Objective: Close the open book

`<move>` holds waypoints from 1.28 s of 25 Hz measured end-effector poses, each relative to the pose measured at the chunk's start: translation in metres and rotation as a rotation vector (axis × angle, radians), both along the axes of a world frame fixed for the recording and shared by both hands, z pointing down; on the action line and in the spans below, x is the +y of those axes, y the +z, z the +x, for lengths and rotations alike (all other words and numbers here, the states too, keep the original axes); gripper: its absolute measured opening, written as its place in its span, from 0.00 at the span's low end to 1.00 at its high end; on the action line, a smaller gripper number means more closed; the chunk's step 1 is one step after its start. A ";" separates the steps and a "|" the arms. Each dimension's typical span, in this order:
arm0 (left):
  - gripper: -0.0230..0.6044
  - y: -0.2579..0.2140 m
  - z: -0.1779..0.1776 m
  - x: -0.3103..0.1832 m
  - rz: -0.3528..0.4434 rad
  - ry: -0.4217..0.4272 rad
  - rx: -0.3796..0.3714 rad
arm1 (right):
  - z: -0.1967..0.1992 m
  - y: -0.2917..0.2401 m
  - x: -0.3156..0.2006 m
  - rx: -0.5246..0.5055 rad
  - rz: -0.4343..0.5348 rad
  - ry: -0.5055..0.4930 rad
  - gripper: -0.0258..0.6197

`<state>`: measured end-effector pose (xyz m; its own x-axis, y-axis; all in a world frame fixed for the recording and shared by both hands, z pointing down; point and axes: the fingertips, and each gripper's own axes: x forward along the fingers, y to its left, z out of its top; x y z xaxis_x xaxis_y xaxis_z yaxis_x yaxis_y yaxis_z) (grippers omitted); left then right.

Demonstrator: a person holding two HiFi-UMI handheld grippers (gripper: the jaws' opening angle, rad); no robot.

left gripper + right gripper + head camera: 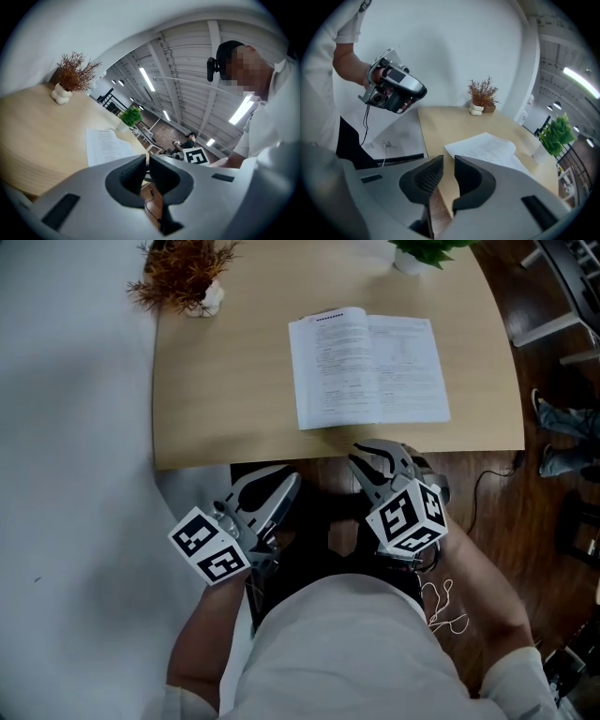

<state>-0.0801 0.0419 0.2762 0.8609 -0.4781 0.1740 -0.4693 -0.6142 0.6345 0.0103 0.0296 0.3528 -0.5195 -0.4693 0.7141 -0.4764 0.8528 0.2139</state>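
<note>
The open book (367,369) lies flat on the wooden table (225,418), right of centre, its white printed pages facing up. Both grippers hover just off the table's near edge, above the person's lap. My left gripper (286,482) is shut and empty, pointing toward the table edge left of the book. My right gripper (373,452) points down at the edge just below the book, its jaws standing apart with nothing between them. The book (485,147) shows beyond the right gripper (448,164), and as a pale sheet (105,146) past the left gripper (147,161).
A dried brown plant (183,273) in a white pot stands at the table's far left corner. A green potted plant (422,251) sits at the far edge. Right of the table are wooden floor, a black cable (483,488) and another person's feet (562,437).
</note>
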 end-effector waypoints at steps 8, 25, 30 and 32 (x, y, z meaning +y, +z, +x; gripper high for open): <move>0.03 0.023 -0.006 -0.009 -0.029 -0.041 0.002 | -0.033 0.035 -0.042 0.195 0.089 -0.260 0.13; 0.03 0.050 -0.021 -0.023 -0.089 -0.023 0.022 | -0.069 0.086 -0.059 0.312 0.016 -0.333 0.13; 0.03 0.052 -0.020 -0.025 -0.094 -0.012 0.030 | -0.069 0.091 -0.059 0.317 -0.003 -0.325 0.13; 0.03 0.053 -0.021 -0.026 -0.097 -0.010 0.034 | -0.069 0.093 -0.060 0.318 -0.008 -0.323 0.13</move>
<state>-0.1007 0.0160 0.3289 0.8621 -0.4695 0.1909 -0.4528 -0.5445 0.7060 -0.0588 -0.0302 0.4454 -0.3929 -0.3133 0.8646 -0.0976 0.9491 0.2995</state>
